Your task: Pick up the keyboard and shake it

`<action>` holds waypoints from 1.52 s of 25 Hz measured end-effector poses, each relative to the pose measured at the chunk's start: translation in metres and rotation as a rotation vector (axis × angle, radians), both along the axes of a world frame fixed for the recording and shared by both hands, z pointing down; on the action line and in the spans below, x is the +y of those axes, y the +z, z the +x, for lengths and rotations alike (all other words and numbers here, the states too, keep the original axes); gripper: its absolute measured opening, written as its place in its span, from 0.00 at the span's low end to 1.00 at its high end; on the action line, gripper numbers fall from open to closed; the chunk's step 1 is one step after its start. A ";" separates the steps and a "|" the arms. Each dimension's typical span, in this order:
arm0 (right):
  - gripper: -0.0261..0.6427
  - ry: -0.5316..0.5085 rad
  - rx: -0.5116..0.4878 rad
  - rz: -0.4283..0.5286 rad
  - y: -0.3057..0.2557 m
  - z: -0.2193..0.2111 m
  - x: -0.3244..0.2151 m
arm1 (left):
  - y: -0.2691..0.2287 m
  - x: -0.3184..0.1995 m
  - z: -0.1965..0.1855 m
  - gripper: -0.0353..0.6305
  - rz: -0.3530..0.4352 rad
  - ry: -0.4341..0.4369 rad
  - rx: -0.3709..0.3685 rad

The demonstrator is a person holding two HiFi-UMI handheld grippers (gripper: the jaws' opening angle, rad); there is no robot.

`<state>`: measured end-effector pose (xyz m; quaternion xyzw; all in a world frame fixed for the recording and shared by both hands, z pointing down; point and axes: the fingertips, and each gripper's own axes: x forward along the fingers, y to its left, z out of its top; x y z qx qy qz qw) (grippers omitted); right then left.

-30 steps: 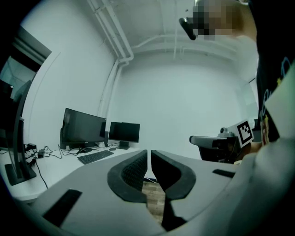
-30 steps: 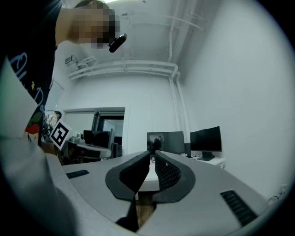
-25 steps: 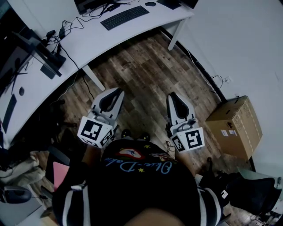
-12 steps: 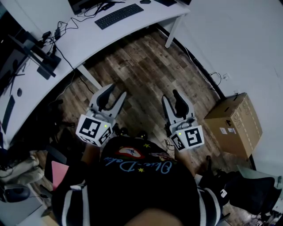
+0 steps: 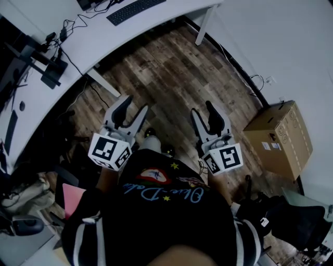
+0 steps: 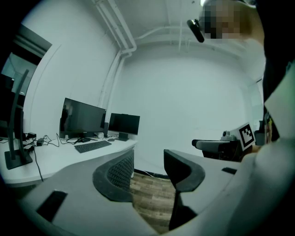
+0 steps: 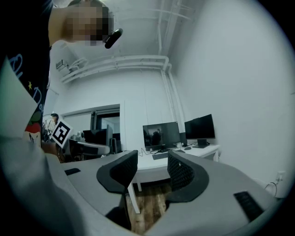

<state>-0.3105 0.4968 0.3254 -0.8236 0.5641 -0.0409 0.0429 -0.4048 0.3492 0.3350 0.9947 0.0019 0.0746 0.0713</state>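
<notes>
The left tool (image 5: 133,105) and right tool (image 5: 203,110) have just been opening. Both stand spread with nothing between their jaws, well apart from the counter (image 5: 99,44). The keyboard (image 5: 134,9) lies flat on that counter.

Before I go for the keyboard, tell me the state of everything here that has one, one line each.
left gripper: open, fingers just been opening, nothing between them
right gripper: open, fingers just been opening, nothing between them
keyboard: flat on the desk, untouched
monitors: screens dark
cardboard box: closed, on the floor
</notes>
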 end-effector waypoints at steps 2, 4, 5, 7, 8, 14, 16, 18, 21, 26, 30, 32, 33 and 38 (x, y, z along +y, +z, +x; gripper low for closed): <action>0.29 0.000 -0.002 -0.006 0.002 0.005 -0.003 | 0.003 -0.006 0.005 0.32 -0.005 -0.003 -0.001; 0.30 0.002 0.002 -0.011 0.003 0.013 -0.008 | 0.005 -0.014 0.015 0.32 -0.009 -0.002 0.003; 0.30 0.006 0.005 -0.013 0.003 0.017 -0.011 | 0.007 -0.018 0.021 0.32 -0.011 0.001 0.006; 0.30 0.019 0.013 -0.015 0.002 0.028 -0.016 | 0.009 -0.027 0.035 0.32 -0.016 0.012 0.015; 0.30 0.025 0.017 -0.015 0.001 0.035 -0.020 | 0.009 -0.032 0.044 0.32 -0.016 0.018 0.021; 0.30 0.047 0.034 -0.013 -0.007 0.080 -0.056 | 0.004 -0.071 0.096 0.32 -0.016 0.047 0.056; 0.30 0.049 0.030 -0.004 -0.009 0.095 -0.073 | 0.005 -0.090 0.111 0.32 -0.025 0.047 0.057; 0.30 0.050 0.024 0.001 -0.010 0.108 -0.091 | 0.006 -0.110 0.124 0.32 -0.025 0.045 0.056; 0.30 0.047 0.022 -0.004 -0.011 0.125 -0.119 | 0.006 -0.140 0.143 0.32 -0.025 0.044 0.057; 0.31 0.040 0.021 -0.018 -0.011 0.146 -0.166 | 0.008 -0.186 0.167 0.32 -0.040 0.049 0.059; 0.31 0.040 0.023 -0.023 -0.013 0.162 -0.197 | 0.009 -0.218 0.185 0.32 -0.047 0.050 0.061; 0.31 0.040 0.024 -0.025 -0.013 0.169 -0.210 | 0.010 -0.232 0.192 0.32 -0.054 0.047 0.062; 0.31 0.040 0.023 -0.024 -0.013 0.173 -0.216 | 0.011 -0.239 0.195 0.32 -0.056 0.046 0.061; 0.31 0.039 0.026 -0.019 -0.011 0.187 -0.245 | 0.013 -0.269 0.207 0.32 -0.057 0.043 0.063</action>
